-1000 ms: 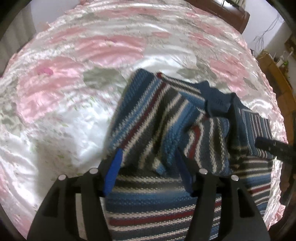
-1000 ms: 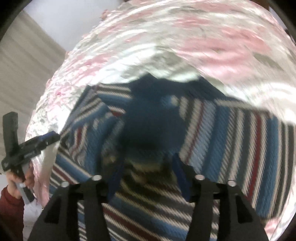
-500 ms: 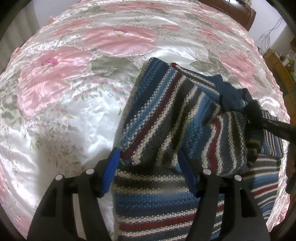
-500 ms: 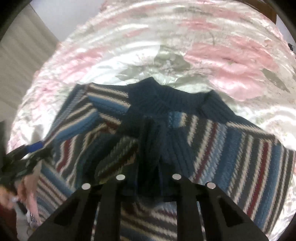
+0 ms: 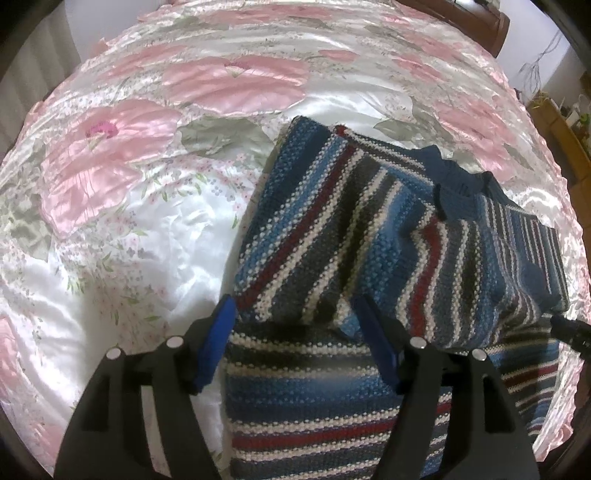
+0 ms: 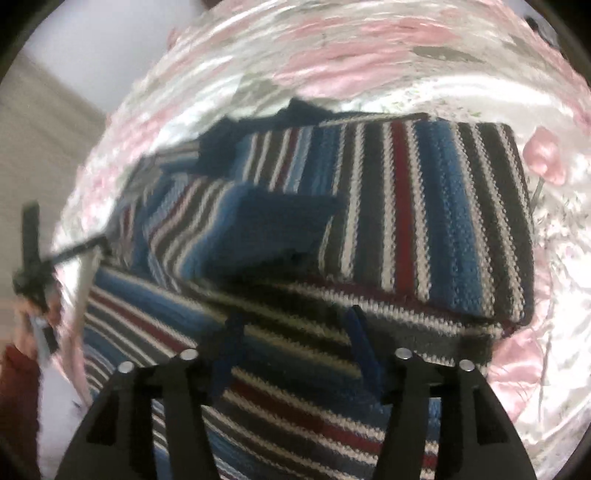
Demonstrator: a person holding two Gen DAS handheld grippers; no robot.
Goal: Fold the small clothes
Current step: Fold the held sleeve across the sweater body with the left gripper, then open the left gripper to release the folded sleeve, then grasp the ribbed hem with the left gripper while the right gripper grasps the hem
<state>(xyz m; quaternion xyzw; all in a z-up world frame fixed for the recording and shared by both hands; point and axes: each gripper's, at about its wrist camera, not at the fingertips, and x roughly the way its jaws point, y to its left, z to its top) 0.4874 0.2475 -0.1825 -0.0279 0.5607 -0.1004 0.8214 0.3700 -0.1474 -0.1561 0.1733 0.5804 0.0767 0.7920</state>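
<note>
Sweater (image 5: 388,236) (striped) just beyond both hand-held grippers, left (image 5: 295,325) and right (image 6: 295,332); jaws apart, empty.

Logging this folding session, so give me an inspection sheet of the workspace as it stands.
Surface: bedspread, shiny pink floral satin, wrinkled.
Job's things: striped knit sweater lying on it, both sleeves folded in over the body.
Clutter: nothing seen on the bed.
Grippers: left gripper open over the sweater's lower part; right gripper open, nothing between its fingers.
Cables: thin wires against the far wall.
Surroundings: wooden headboard, wooden shelf, red sleeve.
</note>
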